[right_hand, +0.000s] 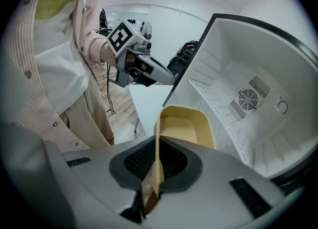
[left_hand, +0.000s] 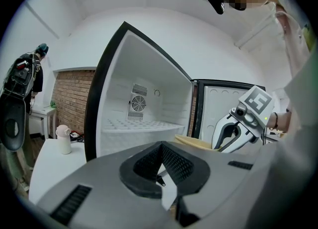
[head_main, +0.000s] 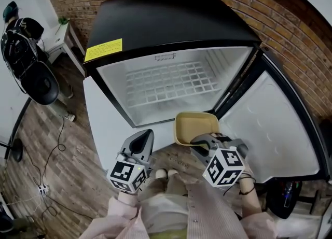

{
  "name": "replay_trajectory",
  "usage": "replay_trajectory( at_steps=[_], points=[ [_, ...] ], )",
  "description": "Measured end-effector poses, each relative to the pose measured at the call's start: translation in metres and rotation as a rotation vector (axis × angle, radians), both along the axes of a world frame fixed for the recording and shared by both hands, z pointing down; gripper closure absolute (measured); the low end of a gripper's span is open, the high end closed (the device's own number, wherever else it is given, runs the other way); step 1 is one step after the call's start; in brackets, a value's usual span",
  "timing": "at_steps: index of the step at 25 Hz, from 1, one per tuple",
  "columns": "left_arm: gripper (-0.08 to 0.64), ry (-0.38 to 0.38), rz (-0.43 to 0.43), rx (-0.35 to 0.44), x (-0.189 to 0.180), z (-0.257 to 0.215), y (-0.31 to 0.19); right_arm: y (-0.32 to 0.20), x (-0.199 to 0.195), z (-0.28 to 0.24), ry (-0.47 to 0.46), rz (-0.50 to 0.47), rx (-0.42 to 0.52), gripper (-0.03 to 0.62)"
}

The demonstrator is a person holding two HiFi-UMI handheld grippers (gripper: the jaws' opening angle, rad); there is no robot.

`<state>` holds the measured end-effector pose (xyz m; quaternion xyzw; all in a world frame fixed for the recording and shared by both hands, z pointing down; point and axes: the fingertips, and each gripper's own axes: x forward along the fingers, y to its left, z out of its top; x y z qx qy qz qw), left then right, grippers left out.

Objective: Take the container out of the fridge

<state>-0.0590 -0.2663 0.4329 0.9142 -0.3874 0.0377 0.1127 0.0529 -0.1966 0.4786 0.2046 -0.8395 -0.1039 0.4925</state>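
A shallow tan container hangs just in front of the open black mini fridge, outside its cavity. My right gripper is shut on the container's near rim; in the right gripper view the rim runs edge-on between the pads of the right gripper. The container looks empty. My left gripper sits to the left of it, apart, with its jaws together and nothing between them. In the left gripper view the left gripper faces the fridge, with the container and right gripper at the right.
The fridge door swings wide to the right. Inside is a bare white wire shelf. A white table with a small white bottle stands left of the fridge. A black chair and floor cables lie further left.
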Motion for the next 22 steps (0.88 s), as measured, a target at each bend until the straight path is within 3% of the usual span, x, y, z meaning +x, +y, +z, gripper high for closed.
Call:
replay_trajectory(
  at_steps=[22],
  points=[
    [0.568, -0.011, -0.036, 0.038, 0.002, -0.01, -0.009, -0.017, 0.006, -0.011, -0.008, -0.03, 0.041, 0.571]
  ],
)
